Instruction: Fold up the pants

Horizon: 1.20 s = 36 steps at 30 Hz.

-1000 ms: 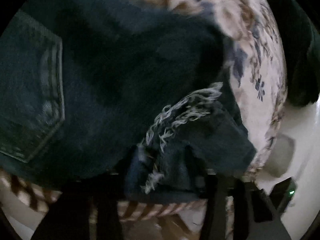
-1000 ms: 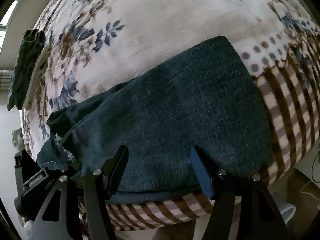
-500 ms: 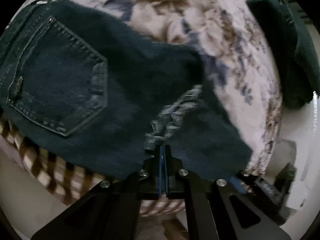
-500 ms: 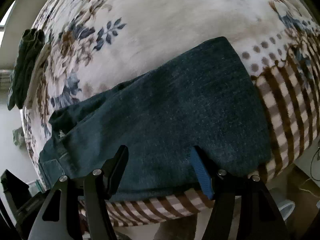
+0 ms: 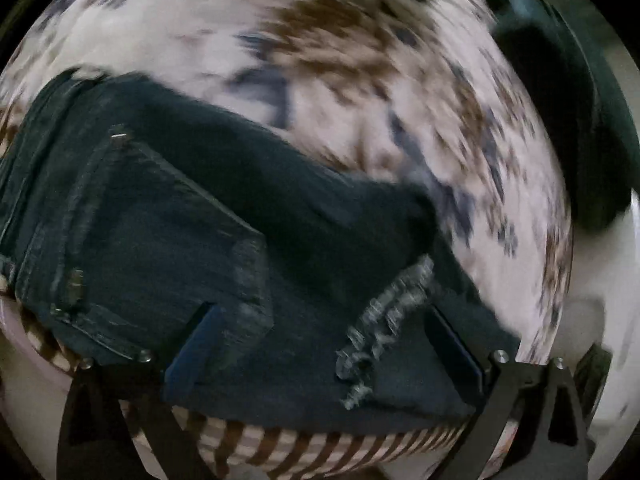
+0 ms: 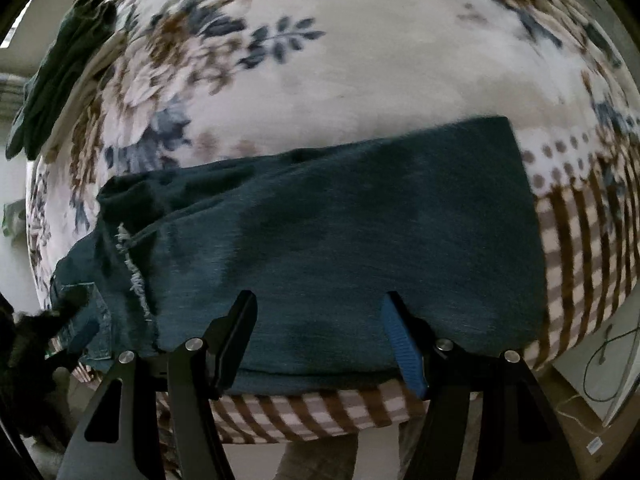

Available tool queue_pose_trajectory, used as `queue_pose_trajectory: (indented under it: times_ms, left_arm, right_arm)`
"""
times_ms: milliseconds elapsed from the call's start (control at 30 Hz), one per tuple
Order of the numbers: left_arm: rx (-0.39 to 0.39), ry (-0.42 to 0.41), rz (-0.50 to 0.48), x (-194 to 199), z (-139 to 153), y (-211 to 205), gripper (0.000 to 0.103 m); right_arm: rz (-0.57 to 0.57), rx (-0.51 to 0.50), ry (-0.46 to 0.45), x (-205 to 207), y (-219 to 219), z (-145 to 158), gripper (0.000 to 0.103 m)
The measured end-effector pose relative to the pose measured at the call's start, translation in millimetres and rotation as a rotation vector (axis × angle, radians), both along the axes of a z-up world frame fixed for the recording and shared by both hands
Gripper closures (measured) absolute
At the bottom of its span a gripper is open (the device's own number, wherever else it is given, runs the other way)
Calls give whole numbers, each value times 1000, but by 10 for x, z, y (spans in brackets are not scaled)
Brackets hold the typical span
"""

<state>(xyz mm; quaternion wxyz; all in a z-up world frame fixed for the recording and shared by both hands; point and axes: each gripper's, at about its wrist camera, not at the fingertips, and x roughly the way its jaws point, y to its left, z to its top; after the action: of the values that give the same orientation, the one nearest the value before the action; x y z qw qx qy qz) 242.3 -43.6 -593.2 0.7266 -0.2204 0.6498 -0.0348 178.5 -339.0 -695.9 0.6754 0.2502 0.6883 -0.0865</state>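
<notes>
Dark denim lies under both grippers. The left gripper [image 5: 320, 344] points steeply down, its jaws opening wide over the frayed hem [image 5: 384, 320] without pressing it. The right gripper [image 6: 320, 332] stands part open, empty, above the folded jeans [image 6: 360, 240], which rest near the front edge of a fleecy floral blanket [image 6: 360, 60].

Soft fleece blanket [image 6: 360, 80], cream ground printed with blue and brown flowers, brown-and-white check border along its near and right edges. Dark green crumpled cloth [image 6: 60, 92] lying at the blanket's far left edge. Thin dark cable [image 6: 608, 364] on the pale floor, below the blanket's right corner. Flat brown cardboard piece [image 6: 580, 420] beside that cable
</notes>
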Motion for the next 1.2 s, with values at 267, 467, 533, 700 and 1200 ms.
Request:
queue_pose_trajectory:
  times_ms: [267,467,533,700,1200]
  left_arm:
    - [10,-116,546,-459,247,1261,1]
    - [-26,-73,752,-733,-123,1753,20]
    - [-43,-69,768,-750,-257,1823,35]
    - [6,-174,699,-710,-166,1757,74]
    - [64,-252,581,-463,-75,1537,61]
  right_arm:
    - [181,-39,-22,551,651,228,36]
    - [286,-64,-21,840,1193,179,36]
    - [311,-63,-18,890,1322,134,36]
    - [366,-88,-13,933,1595,47,36]
    - [302,-126,66,712,1236,-73,36]
